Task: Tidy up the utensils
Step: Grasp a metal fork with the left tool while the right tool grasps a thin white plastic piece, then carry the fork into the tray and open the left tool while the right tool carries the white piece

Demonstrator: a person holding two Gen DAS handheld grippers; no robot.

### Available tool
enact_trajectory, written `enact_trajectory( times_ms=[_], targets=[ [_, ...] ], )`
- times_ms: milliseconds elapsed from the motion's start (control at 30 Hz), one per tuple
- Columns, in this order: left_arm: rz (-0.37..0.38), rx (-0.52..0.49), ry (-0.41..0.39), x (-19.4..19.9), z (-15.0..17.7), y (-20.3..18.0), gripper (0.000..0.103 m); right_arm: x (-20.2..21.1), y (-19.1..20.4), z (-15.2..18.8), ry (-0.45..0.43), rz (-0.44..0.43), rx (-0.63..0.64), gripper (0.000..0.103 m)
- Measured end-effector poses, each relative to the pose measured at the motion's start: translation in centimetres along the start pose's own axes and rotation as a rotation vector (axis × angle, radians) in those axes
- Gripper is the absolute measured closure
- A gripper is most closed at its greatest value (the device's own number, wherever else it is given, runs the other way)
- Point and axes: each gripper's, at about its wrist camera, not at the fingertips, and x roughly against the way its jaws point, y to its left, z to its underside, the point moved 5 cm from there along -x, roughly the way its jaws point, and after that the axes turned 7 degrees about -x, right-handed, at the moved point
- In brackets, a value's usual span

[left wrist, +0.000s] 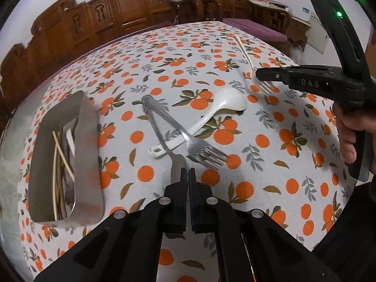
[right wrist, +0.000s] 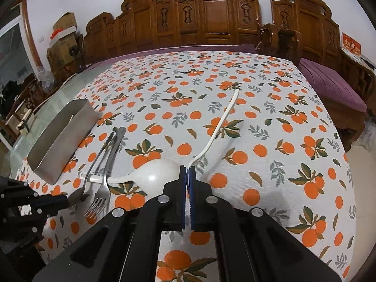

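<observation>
- Black fingers of the left hand-held gripper [left wrist: 188,172] stand pressed together on the wide end of a steel utensil [left wrist: 176,164], whose thin handle runs away to the far left; whether that end is a spoon bowl I cannot tell.
- Just right of it a steel four-tined fork [left wrist: 206,155] lies across the white plastic ladle-shaped spoon [left wrist: 225,102] on the orange-print cloth of the surface [left wrist: 270,164].
- Only the left wrist view looks down into the rounded steel utensil box [left wrist: 89,141] at the left, showing pale chopsticks [left wrist: 56,164] inside.
- Right hand-held gripper [right wrist: 187,171] pinches the tine end of a slim white-handled fork [right wrist: 223,119]; from the left wrist view its tines [left wrist: 265,87] show past the black fingers.
- Only the right wrist view shows that fork's whole curved handle reaching far across the surface.
</observation>
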Motion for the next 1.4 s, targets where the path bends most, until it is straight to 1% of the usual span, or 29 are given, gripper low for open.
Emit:
enact_trajectory(
  times_ms=[100, 233, 500, 667, 1067, 1400],
  targets=[
    [0.0, -0.001, -0.018, 0.4, 0.1, 0.4, 0.102, -0.2, 0.5, 0.1, 0.008, -0.004, 0.019, 0.1],
    [-0.003, 0.02, -0.044, 1.1, -0.2, 1.2, 0.103, -0.2, 1.3, 0.2, 0.014, -0.039, 0.029, 0.1],
    [0.019, 0.06, -0.136, 4.3, -1.6, 2.9, 0.103, 0.0, 4.0, 0.2, 0.019, -0.096, 0.062, 0.1],
    [0.015, 0.065, -0.163, 5.8, -2.4, 3.8, 0.103, 0.0, 6.0, 0.5, 0.029, -0.136, 0.082, 0.1],
    [-0.033, 0.099, -0.175, 7.0, -2.8, 7.6, 0.103, 0.5, 10.0, 0.8, 0.034, -0.19, 0.134, 0.1],
    [-0.055, 0.119, -0.177, 7.4, -2.1, 10.5, 0.103, 1.5, 13.7, 0.8, 0.02, -0.245, 0.183, 0.1]
  ],
)
